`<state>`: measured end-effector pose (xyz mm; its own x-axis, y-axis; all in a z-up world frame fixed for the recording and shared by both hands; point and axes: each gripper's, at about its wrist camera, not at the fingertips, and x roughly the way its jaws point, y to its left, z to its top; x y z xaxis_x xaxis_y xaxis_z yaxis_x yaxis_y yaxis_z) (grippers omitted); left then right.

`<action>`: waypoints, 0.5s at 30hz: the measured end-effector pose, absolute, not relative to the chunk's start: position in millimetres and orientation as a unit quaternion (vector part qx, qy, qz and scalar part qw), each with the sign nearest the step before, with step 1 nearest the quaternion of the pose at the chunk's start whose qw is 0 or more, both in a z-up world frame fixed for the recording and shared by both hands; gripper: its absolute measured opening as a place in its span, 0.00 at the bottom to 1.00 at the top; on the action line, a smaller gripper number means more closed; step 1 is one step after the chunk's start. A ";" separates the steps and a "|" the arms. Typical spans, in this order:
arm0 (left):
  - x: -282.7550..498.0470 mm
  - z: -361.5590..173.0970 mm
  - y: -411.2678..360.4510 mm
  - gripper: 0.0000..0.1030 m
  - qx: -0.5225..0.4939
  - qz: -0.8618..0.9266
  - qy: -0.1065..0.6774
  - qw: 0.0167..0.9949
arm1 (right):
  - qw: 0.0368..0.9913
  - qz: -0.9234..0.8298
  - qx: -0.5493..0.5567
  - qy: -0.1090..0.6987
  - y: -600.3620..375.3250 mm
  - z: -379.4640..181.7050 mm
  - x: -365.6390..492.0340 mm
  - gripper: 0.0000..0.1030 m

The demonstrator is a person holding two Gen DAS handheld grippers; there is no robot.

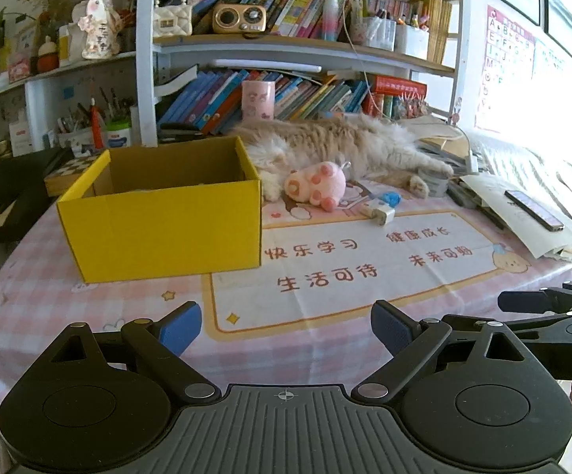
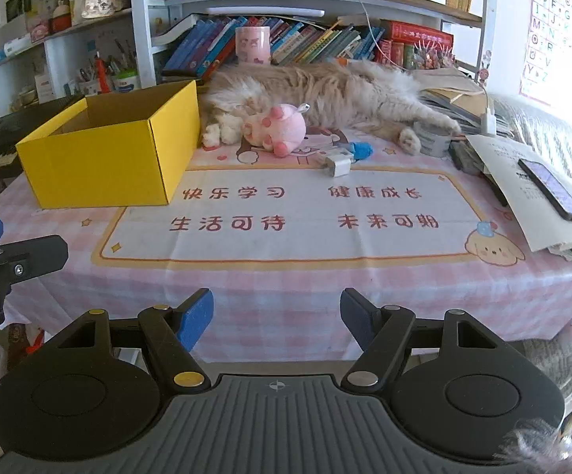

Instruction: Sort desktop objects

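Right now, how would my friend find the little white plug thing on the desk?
Start at the yellow box on the pink checked tablecloth, then look right past the pink paw plush lying against the sleeping cat. The white charger plug sits just in front, beside a small blue object. It alone is white, hard and blocky.

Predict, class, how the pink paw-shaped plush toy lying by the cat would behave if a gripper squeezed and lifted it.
The pink plush paw looks fuzzy and stuffed, so it would probably squash under the pads. It likely weighs little for its bulk. Its rounded shape may wobble when nudged, and it lies against the cat.
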<state>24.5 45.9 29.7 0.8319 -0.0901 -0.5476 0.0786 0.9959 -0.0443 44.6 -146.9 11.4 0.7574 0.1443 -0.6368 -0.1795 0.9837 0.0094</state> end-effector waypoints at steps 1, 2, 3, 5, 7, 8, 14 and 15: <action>27.6 29.4 43.4 0.92 -0.008 -0.044 0.288 0.957 | 0.937 0.087 -0.027 0.336 -148.3 11.1 47.1 0.67; 30.6 29.7 40.8 0.92 -0.005 -0.044 0.289 0.956 | 0.937 0.088 -0.028 0.337 -149.3 11.2 50.4 0.67; 32.6 29.7 38.0 0.92 -0.002 -0.045 0.288 0.956 | 0.937 0.088 -0.027 0.338 -149.0 11.1 49.8 0.67; 37.9 30.0 33.8 0.92 0.003 -0.045 0.288 0.957 | 0.936 0.089 -0.024 0.339 -153.2 10.6 58.6 0.67; 44.8 29.8 29.3 0.92 0.003 -0.042 0.289 0.956 | 0.935 0.091 -0.024 0.342 -156.1 10.1 67.7 0.67; 48.2 29.9 27.3 0.92 0.003 -0.041 0.290 0.956 | 0.934 0.093 -0.025 0.343 -158.1 9.9 72.9 0.67; 74.2 30.2 8.6 0.92 0.001 -0.042 0.294 0.955 | 0.933 0.096 -0.027 0.346 -174.0 11.3 100.2 0.67; 78.7 29.4 4.4 0.92 0.001 -0.044 0.297 0.954 | 0.932 0.095 -0.027 0.349 -177.6 11.0 105.4 0.67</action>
<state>78.7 4.4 29.4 0.8201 -0.0830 -0.5661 0.0838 0.9962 -0.0247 105.4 -177.6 11.0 0.7382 0.1584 -0.6558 -0.1959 0.9805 0.0163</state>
